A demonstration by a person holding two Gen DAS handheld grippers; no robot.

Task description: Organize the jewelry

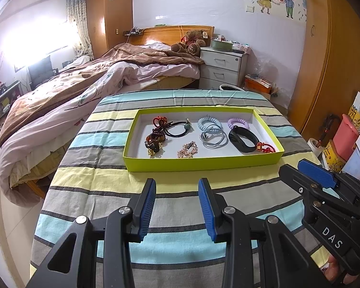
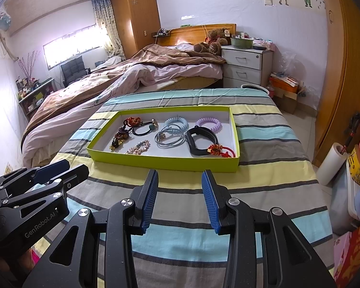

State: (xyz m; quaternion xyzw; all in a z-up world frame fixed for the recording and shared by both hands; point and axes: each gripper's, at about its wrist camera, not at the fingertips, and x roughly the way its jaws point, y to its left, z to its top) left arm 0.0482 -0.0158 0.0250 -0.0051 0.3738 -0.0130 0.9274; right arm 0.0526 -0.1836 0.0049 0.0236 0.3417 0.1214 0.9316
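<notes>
A shallow lime-green box [image 1: 199, 162] [image 2: 165, 162] lies on the striped tablecloth. It holds several pieces: a black wristband [image 1: 242, 139] [image 2: 200, 141], a red knotted charm [image 1: 266, 147] [image 2: 222, 151], a purple coil tie [image 1: 238, 123] [image 2: 208, 123], a blue coil tie [image 1: 207, 123] [image 2: 176, 123], grey cord loops [image 1: 213, 139] [image 2: 169, 138], a black hair tie [image 1: 178, 128] [image 2: 144, 128], a dark beaded bracelet [image 1: 154, 141] [image 2: 120, 138] and a gold chain bracelet [image 1: 188, 149] [image 2: 138, 147]. My left gripper [image 1: 177, 187] [image 2: 60, 170] and right gripper [image 2: 180, 180] [image 1: 302, 168] hover side by side short of the box, both open and empty.
The striped tablecloth [image 1: 180, 204] covers a small table with a bed [image 1: 96, 79] behind it. A white drawer unit [image 1: 222, 66] stands at the back. Boxes and a paper roll [image 2: 330, 164] crowd the right side by a wooden wardrobe [image 2: 338, 72].
</notes>
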